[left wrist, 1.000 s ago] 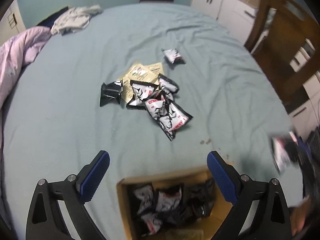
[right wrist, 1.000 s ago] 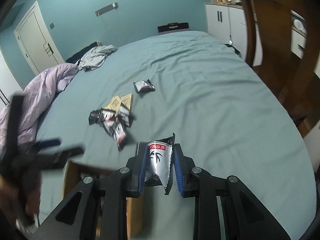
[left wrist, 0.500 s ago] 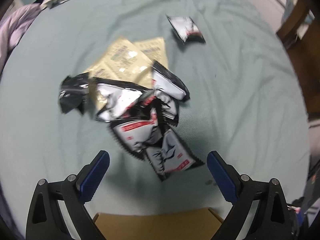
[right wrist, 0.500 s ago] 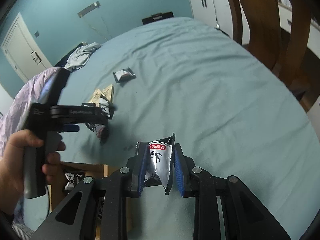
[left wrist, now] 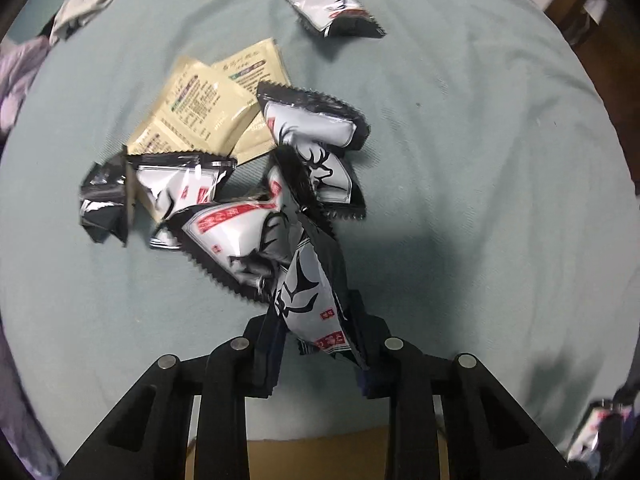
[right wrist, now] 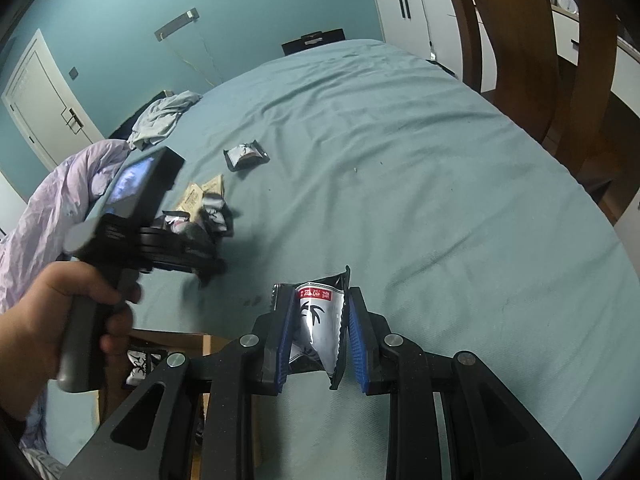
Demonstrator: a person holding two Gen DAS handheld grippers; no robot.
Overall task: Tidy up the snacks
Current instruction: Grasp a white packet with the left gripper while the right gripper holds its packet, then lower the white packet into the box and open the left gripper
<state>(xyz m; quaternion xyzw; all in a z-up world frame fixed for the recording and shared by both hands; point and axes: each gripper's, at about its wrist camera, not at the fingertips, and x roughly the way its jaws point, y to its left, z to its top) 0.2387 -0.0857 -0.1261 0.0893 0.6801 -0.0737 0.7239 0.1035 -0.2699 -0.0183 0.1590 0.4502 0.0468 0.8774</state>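
My left gripper [left wrist: 314, 320] points straight down at the pile of black-and-white deer-print snack packets [left wrist: 240, 236] on the teal bed sheet. Its jaws are closing, and the pads press on one packet [left wrist: 300, 288] at the pile's near end. Two tan sachets [left wrist: 192, 112] lie under the pile's far side, and a lone packet [left wrist: 332, 12] sits farther off. My right gripper [right wrist: 317, 294] is shut on another packet [right wrist: 316, 320], held above the sheet. The right wrist view also shows the left gripper [right wrist: 200, 256] in a person's hand [right wrist: 60, 320].
An open cardboard box [right wrist: 168, 336] holding several packets stands at the bed's near edge, below the left gripper. A lilac duvet [right wrist: 52, 208] and a grey garment [right wrist: 160, 116] lie at the left. A wooden chair [right wrist: 520, 40] and white cabinets [right wrist: 412, 12] stand to the right.
My left gripper came forward from over the box and down onto the pile, and its wide-open jaws closed around one packet. The right gripper sank slightly, keeping its packet.
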